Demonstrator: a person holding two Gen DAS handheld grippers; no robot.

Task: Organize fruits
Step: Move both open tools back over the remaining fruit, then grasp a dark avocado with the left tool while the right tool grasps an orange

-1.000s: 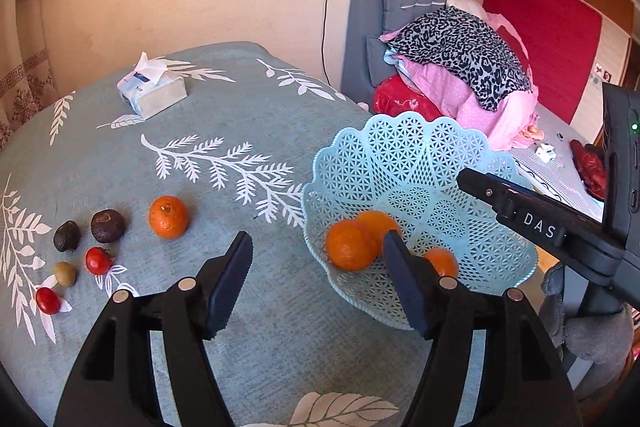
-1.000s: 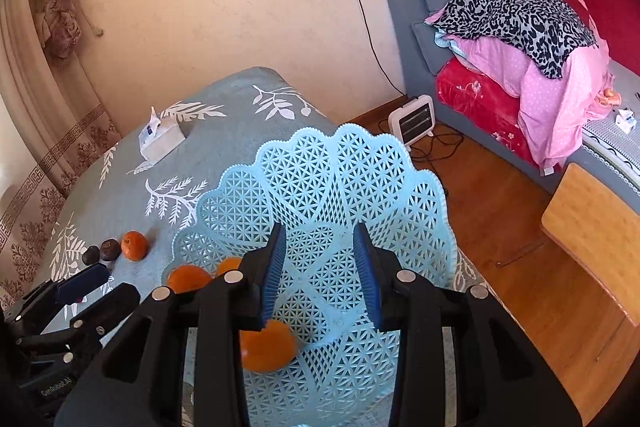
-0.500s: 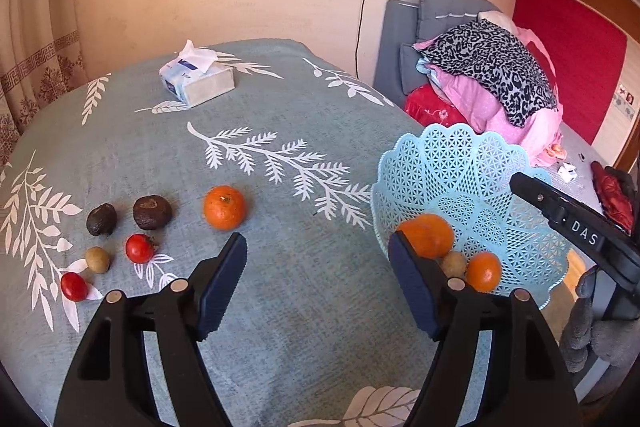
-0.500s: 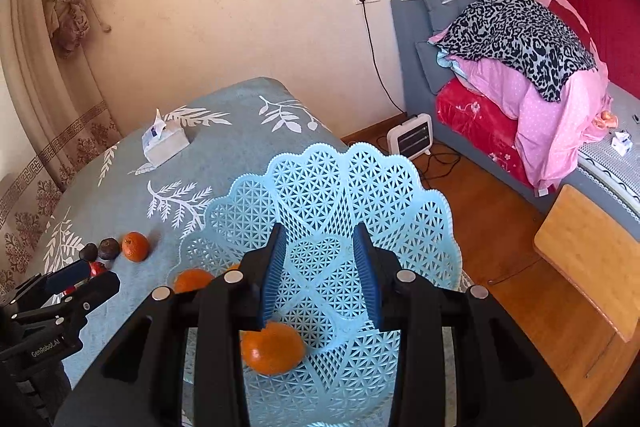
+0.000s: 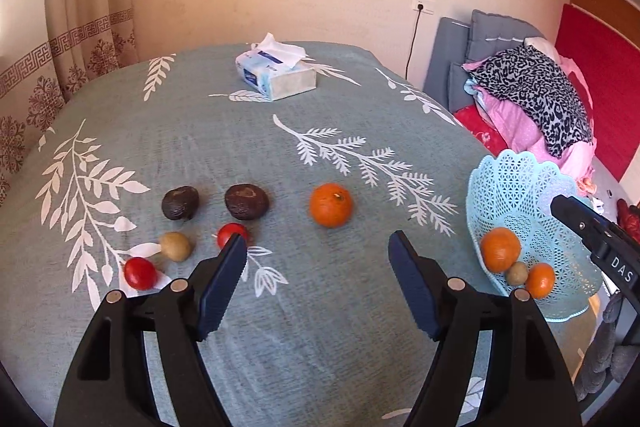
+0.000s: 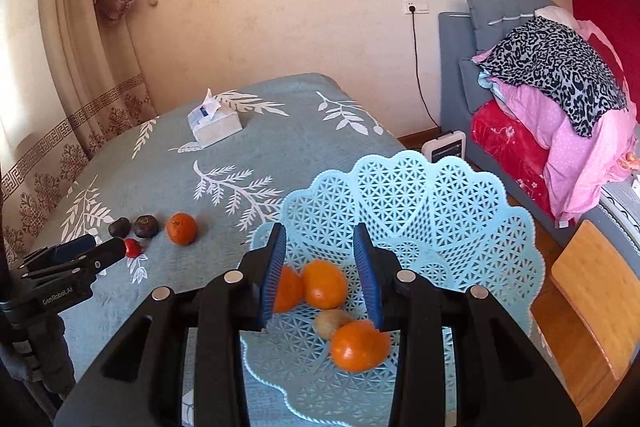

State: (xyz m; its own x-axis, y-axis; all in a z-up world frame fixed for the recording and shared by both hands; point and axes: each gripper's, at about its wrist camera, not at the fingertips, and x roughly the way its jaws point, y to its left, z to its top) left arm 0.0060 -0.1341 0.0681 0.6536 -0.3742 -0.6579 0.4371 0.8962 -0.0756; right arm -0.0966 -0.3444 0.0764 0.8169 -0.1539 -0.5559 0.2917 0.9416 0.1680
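Observation:
On the teal tablecloth [image 5: 320, 327] lie an orange [image 5: 331, 205], two dark fruits [image 5: 246, 201], two red tomatoes [image 5: 140, 273] and a tan fruit [image 5: 175, 246]. My left gripper [image 5: 317, 239] is open and empty, just short of the orange. At the table's right edge the light blue lattice basket [image 6: 432, 211] is tilted. My right gripper [image 6: 320, 233] is shut on its near side. Inside the basket are three oranges [image 6: 325, 283] and a brownish fruit [image 6: 332, 323]. The left wrist view shows the basket [image 5: 516, 187] too, and the right wrist view the left gripper [image 6: 80, 251].
A tissue box [image 5: 276, 77] sits at the table's far side. Right of the table stands a bed piled with clothes [image 6: 560, 83]. A small heater [image 6: 444, 145] stands on the wooden floor. A wooden seat [image 6: 596, 291] is close on the right and curtains [image 5: 80, 39] hang on the left.
My left gripper swung left, away from the basket and toward the loose fruit, and its jaws widened a little. The basket moved along with my right gripper and the fruit in it rolled.

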